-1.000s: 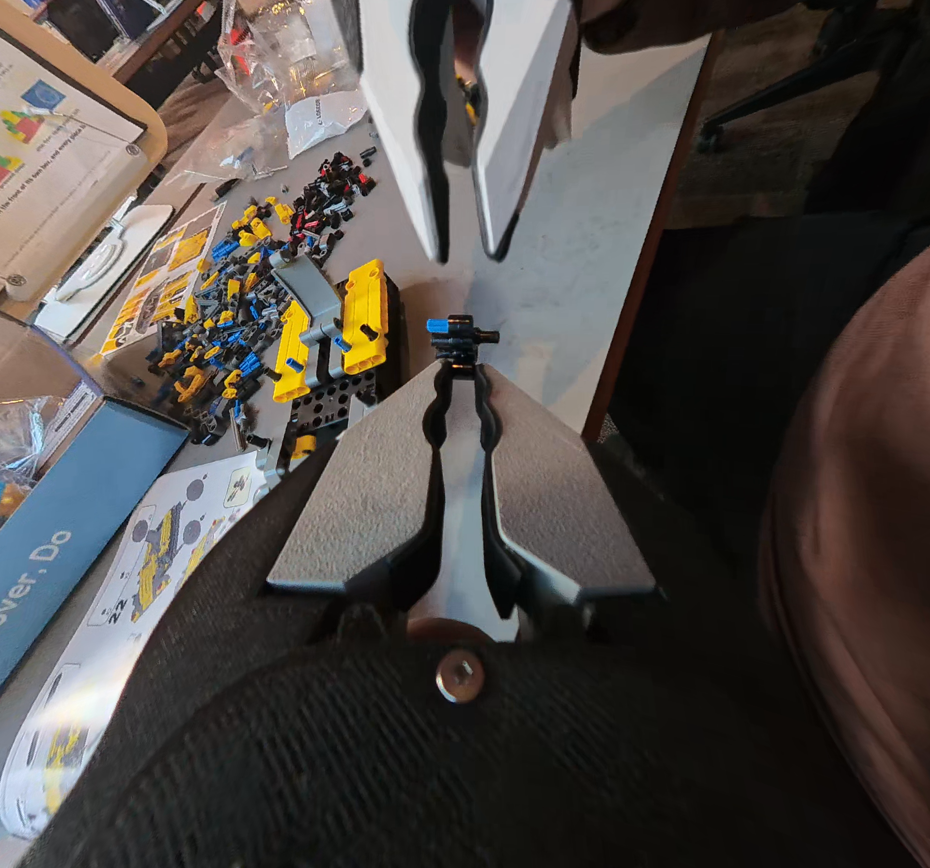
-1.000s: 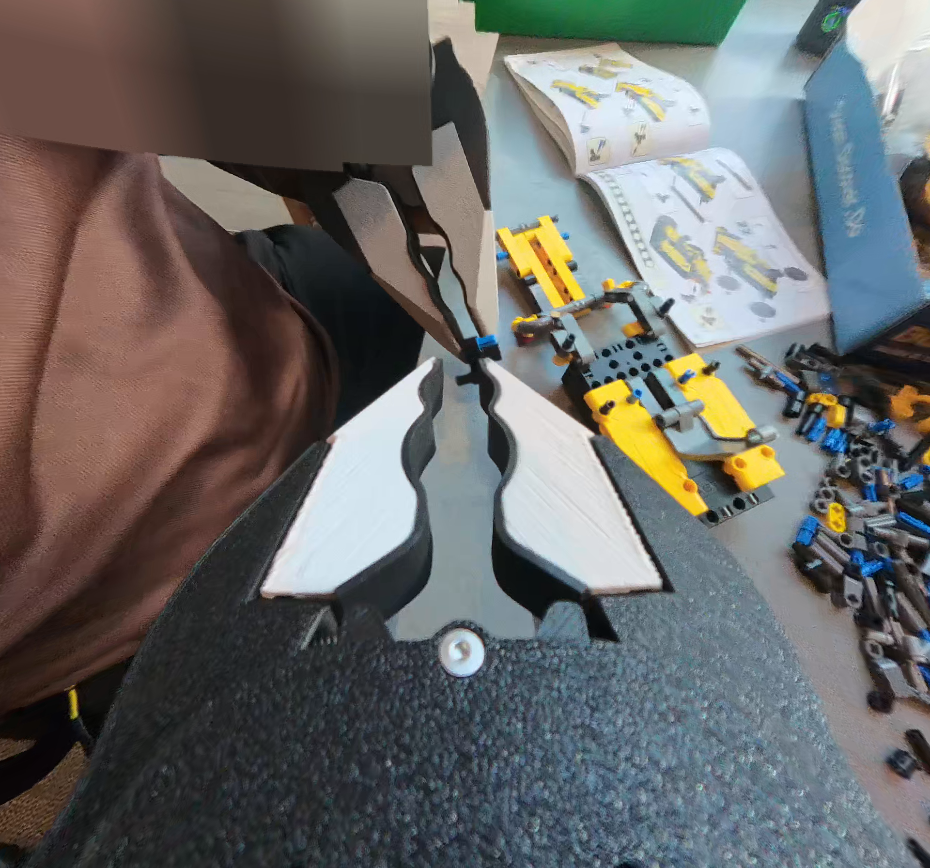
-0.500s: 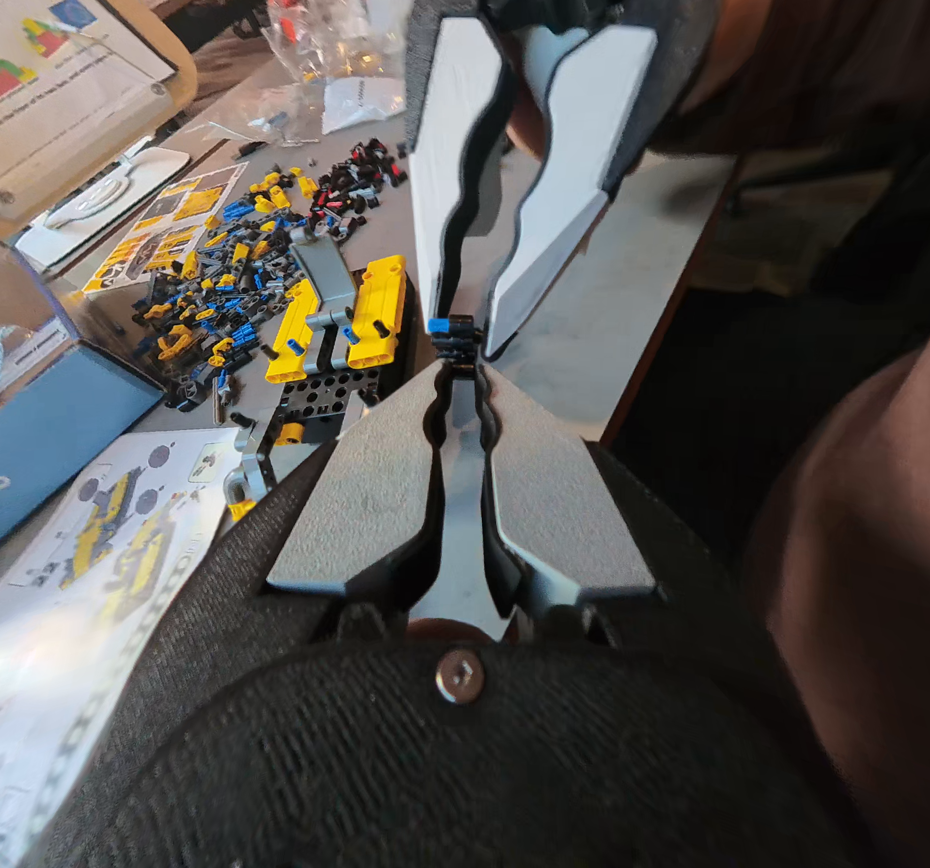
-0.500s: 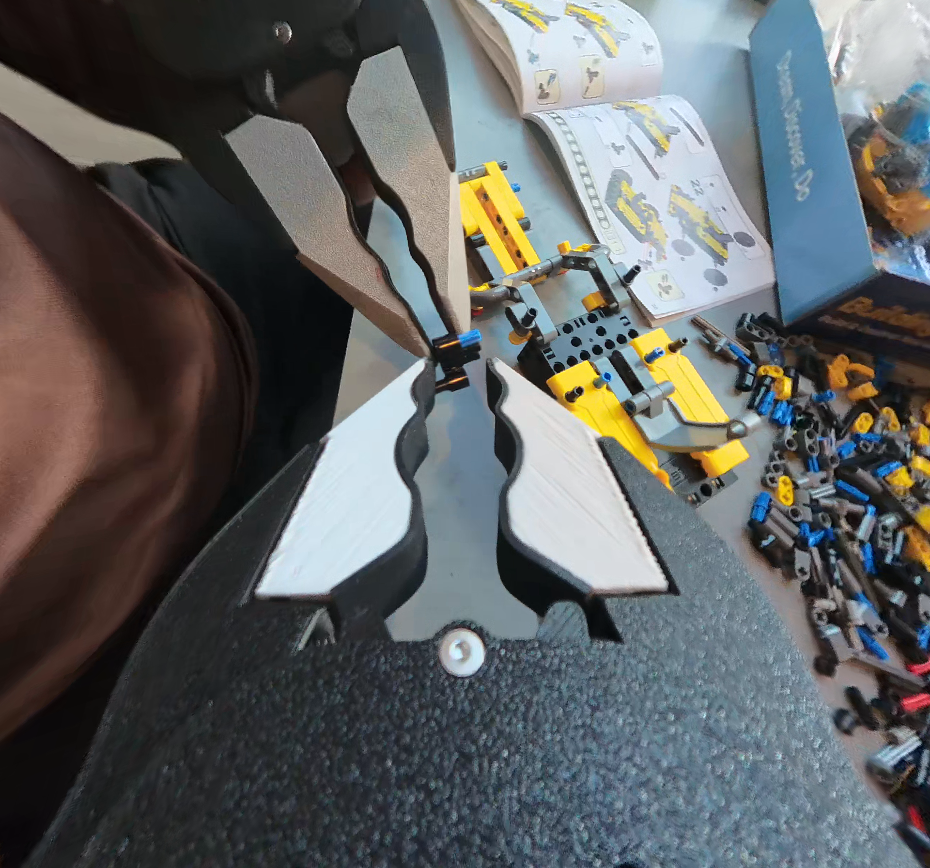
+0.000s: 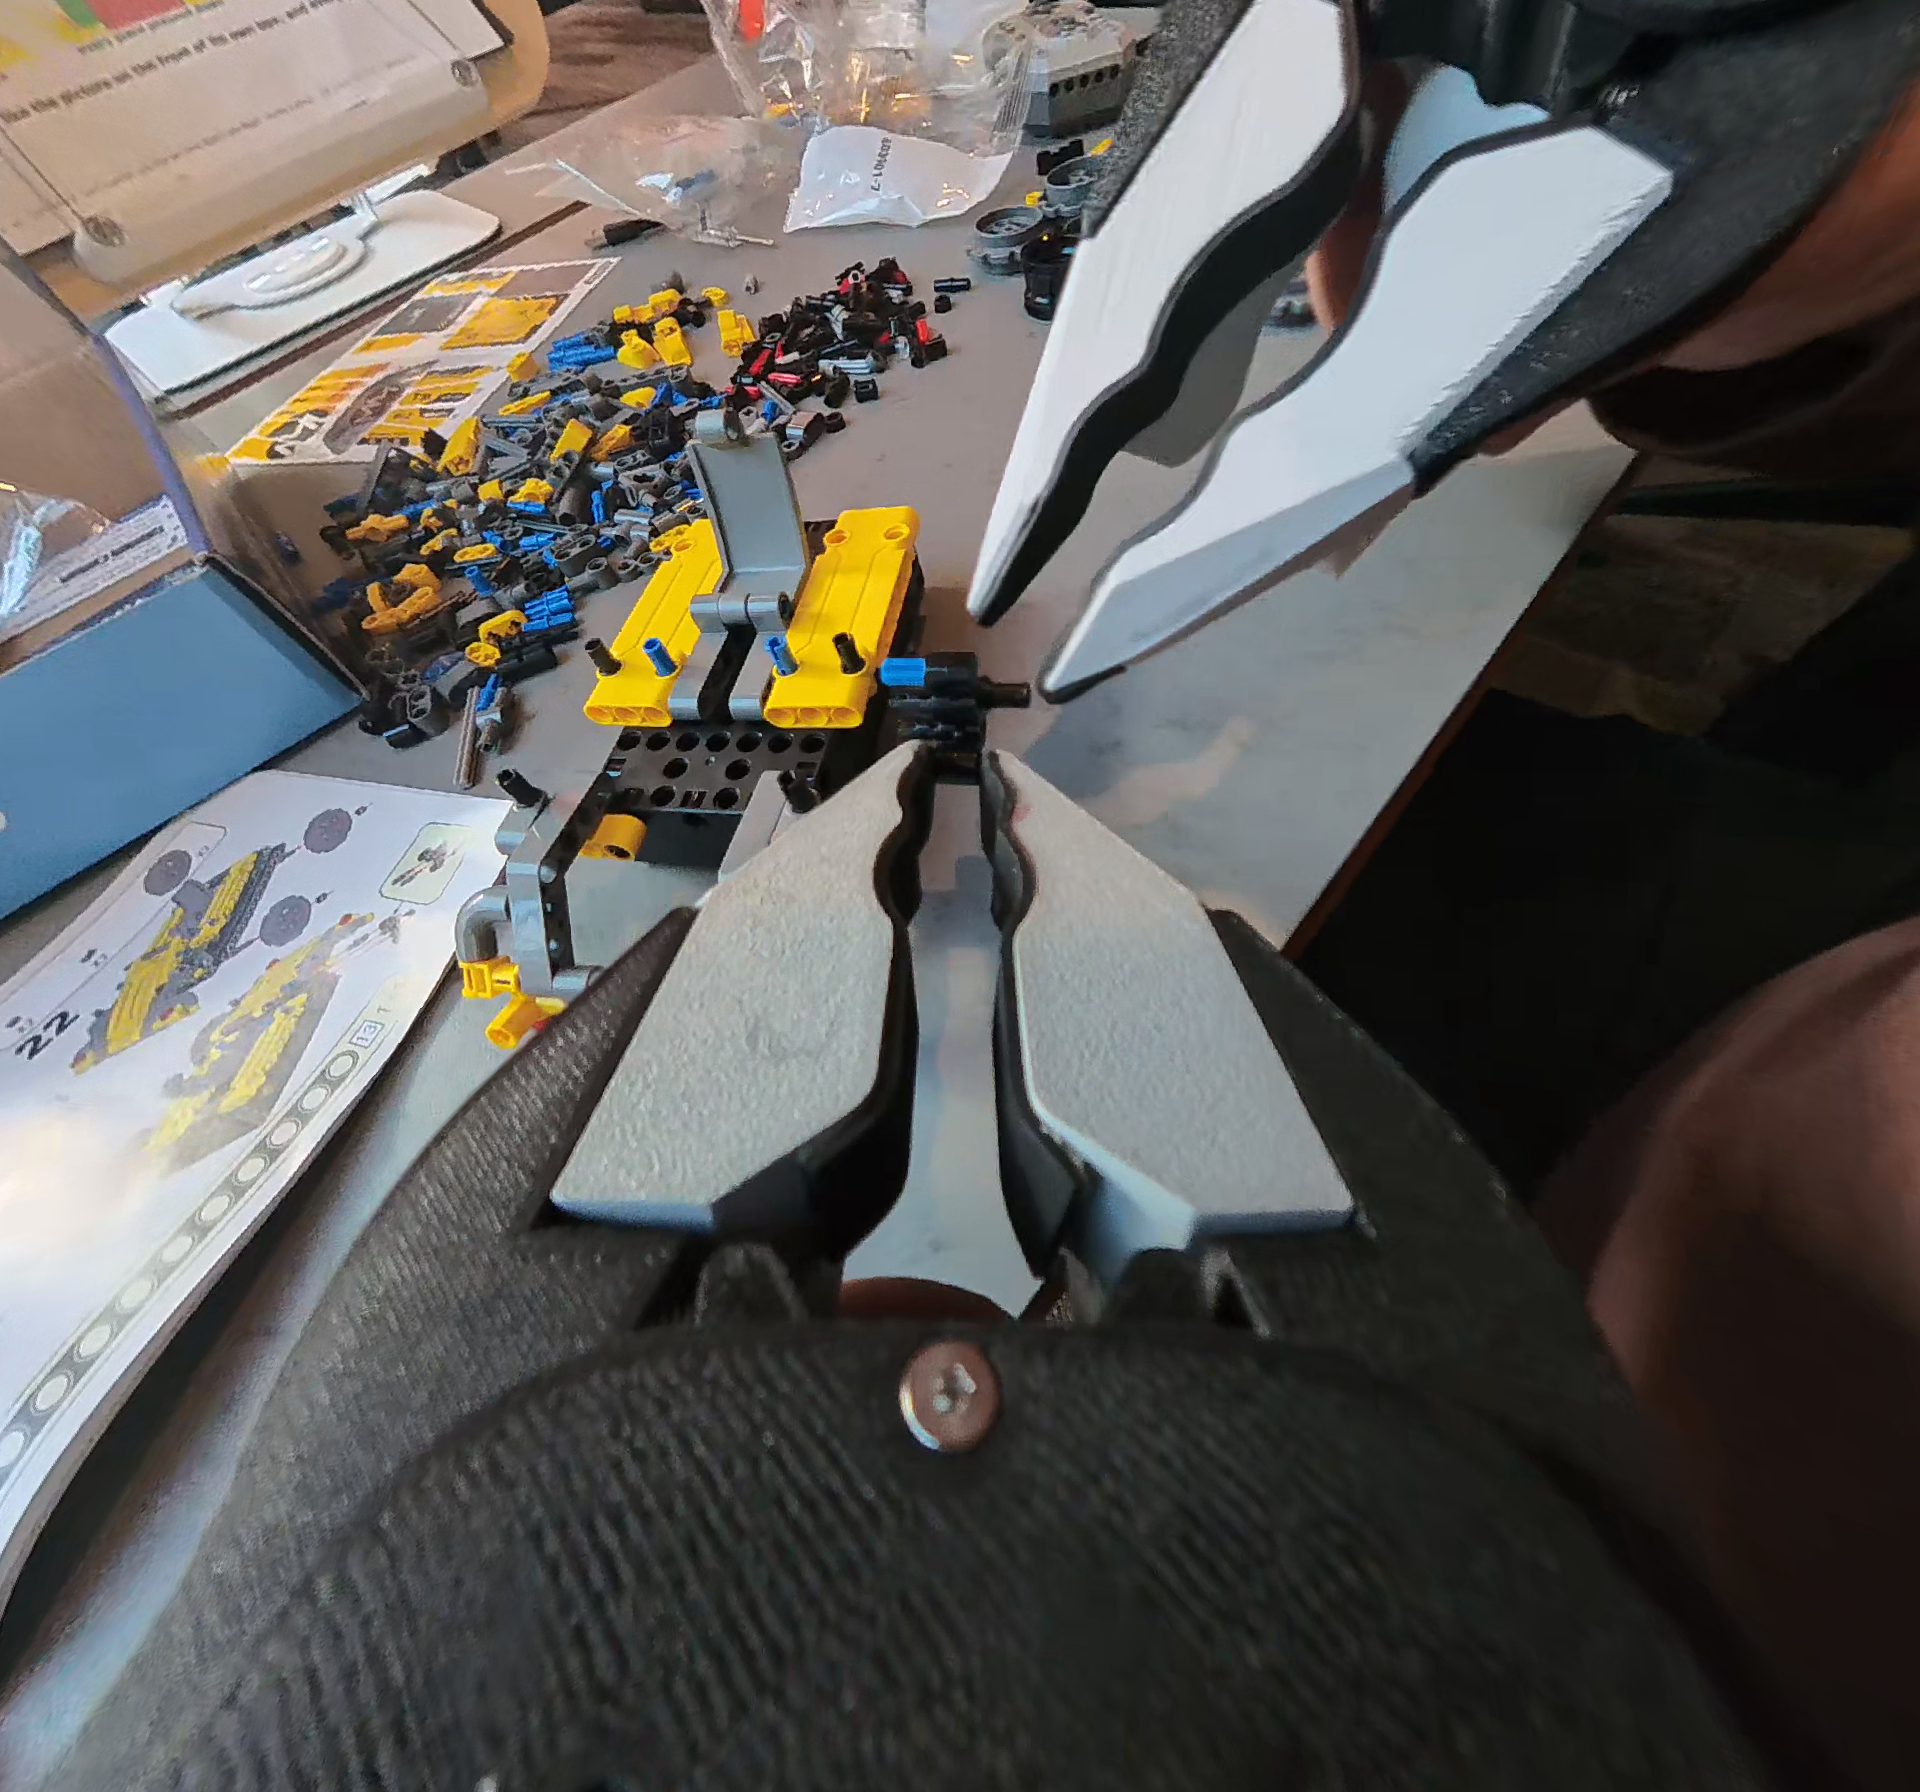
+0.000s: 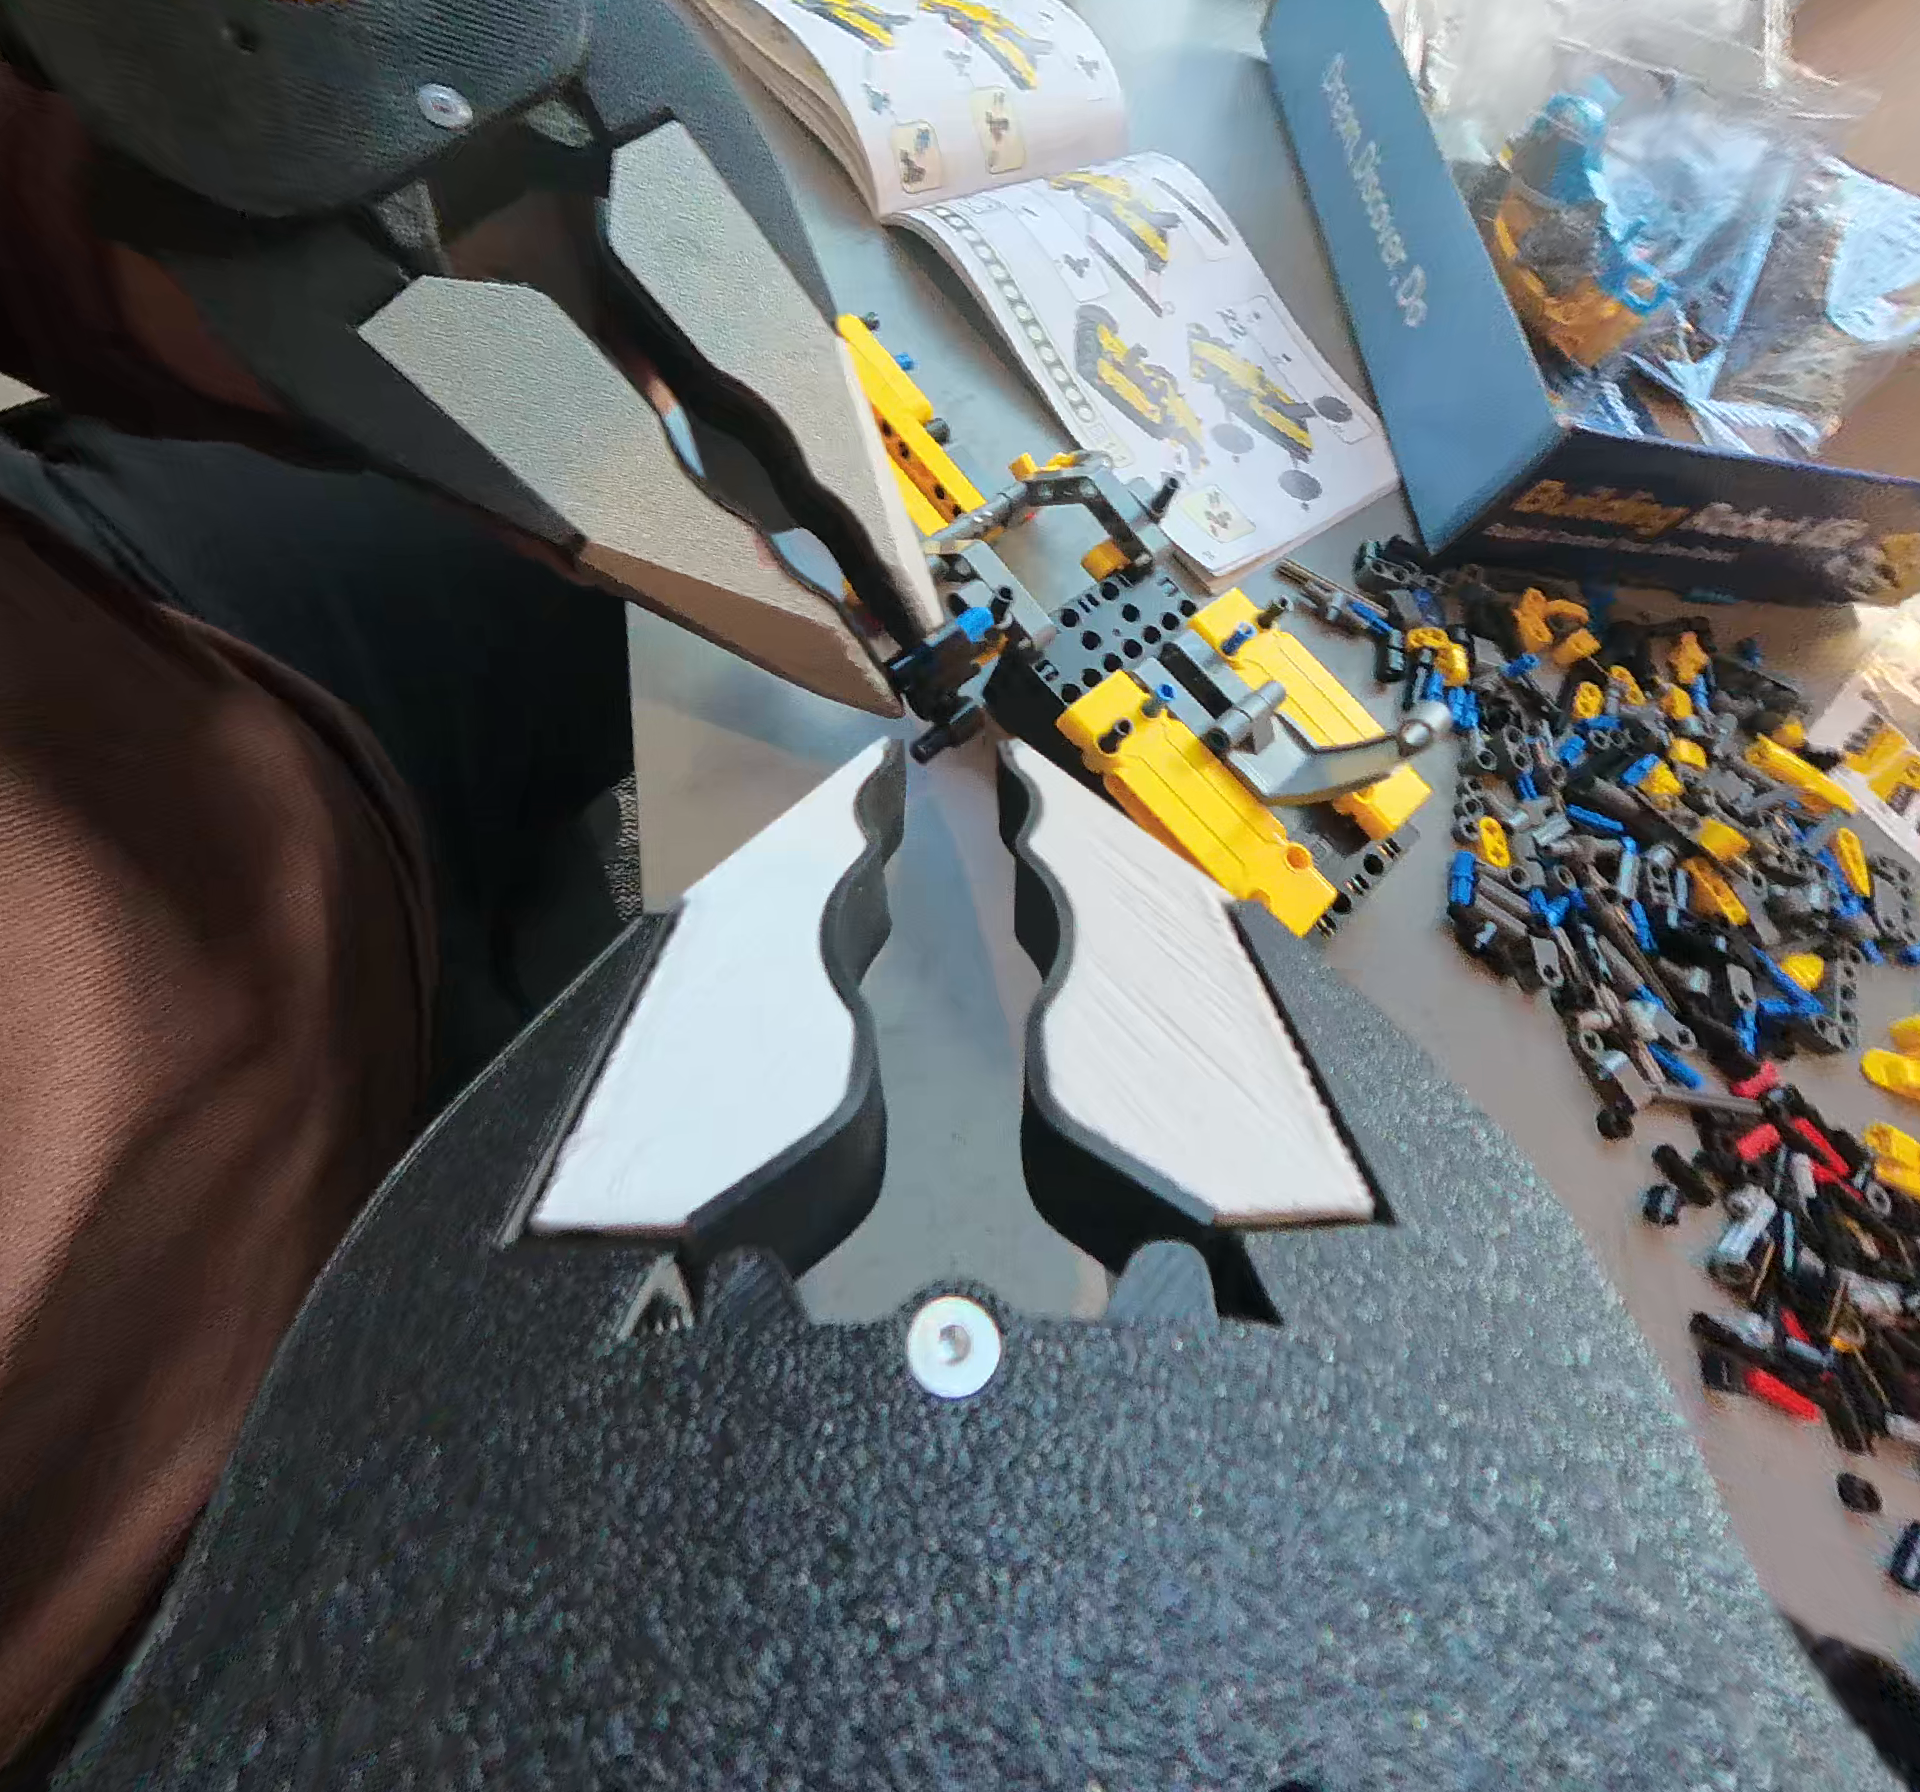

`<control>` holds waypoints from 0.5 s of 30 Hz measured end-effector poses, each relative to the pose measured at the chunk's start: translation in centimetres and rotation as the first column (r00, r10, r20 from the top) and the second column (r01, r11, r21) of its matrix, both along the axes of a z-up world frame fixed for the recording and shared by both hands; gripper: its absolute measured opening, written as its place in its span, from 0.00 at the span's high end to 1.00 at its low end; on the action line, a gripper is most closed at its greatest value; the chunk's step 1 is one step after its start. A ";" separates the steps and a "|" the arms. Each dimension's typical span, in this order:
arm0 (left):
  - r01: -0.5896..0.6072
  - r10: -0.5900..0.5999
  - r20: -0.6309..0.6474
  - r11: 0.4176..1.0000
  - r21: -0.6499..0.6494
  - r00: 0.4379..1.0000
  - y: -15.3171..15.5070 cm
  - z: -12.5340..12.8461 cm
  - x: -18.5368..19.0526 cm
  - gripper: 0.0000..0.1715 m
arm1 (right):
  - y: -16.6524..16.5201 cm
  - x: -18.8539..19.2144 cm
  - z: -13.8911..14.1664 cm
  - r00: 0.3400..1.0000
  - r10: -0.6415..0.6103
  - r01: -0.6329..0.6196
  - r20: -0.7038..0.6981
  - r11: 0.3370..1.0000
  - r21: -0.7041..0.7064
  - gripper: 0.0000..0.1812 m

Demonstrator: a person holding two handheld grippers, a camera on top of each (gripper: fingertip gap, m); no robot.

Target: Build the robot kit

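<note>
Here, my left tool (image 5: 951, 760) is pinched down on a small black connector piece (image 5: 940, 708), holding it by its lower end so the rest stands out past the fingertips, in the air above the near edge of the grey bench (image 5: 1299, 734). A blue pin (image 5: 902, 672) sticks out of the piece on the side toward the yellow and black model (image 5: 764, 646); a thin black pin (image 5: 1003, 693) sticks out the opposite way, toward my right tool (image 5: 1029, 651). So the piece's long pin axis runs crosswise to my left fingers, roughly level.

My right tool (image 6: 948, 760) is parted to a narrow gap and holds nothing. Seen from its own camera, the black pin's tip (image 6: 930, 745) sits just ahead of its fingertips and slightly toward the left one, near but, as far as I can tell, not touching. The pin points back at that tool, so the right one is the nearer free hand to that end.

The model lies on the bench just beyond the held piece, with the loose heap of small parts (image 6: 1662, 859) farther out and the open instruction booklet (image 6: 1091, 215) behind it.
</note>
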State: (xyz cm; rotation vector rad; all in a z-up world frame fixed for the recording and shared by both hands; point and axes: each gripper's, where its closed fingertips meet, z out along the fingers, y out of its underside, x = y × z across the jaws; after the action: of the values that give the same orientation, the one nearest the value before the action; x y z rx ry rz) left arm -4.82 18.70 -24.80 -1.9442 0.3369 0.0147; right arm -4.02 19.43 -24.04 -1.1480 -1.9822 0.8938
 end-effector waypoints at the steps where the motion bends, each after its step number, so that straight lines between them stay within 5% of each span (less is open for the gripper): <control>1: -0.011 0.011 -0.005 1.000 -0.001 1.000 0.0 -0.1 -0.1 0.96 | 0.4 0.0 -0.2 0.999 -0.041 0.041 0.015 0.999 -0.025 0.94; 5: -0.012 0.014 -0.057 0.999 0.042 0.998 0.0 0.2 -0.1 0.96 | 0.3 0.3 -0.7 0.986 -0.098 0.140 0.137 0.929 -0.343 0.99; 9: -0.012 0.016 -0.071 0.998 0.068 0.997 -0.3 0.3 -0.1 0.96 | -0.6 0.4 0.1 0.983 -0.031 0.144 0.180 0.740 -0.657 0.97; 15: -0.014 0.020 -0.100 0.998 0.067 0.995 -0.6 0.0 -0.1 0.96 | -1.4 0.1 -0.6 0.978 0.010 0.139 0.206 0.705 -0.696 1.00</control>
State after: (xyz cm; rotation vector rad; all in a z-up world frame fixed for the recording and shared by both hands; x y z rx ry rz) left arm -4.91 18.05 -24.82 -1.8849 0.3822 0.1341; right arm -3.91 18.00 -24.62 -1.7745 -1.7482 1.6495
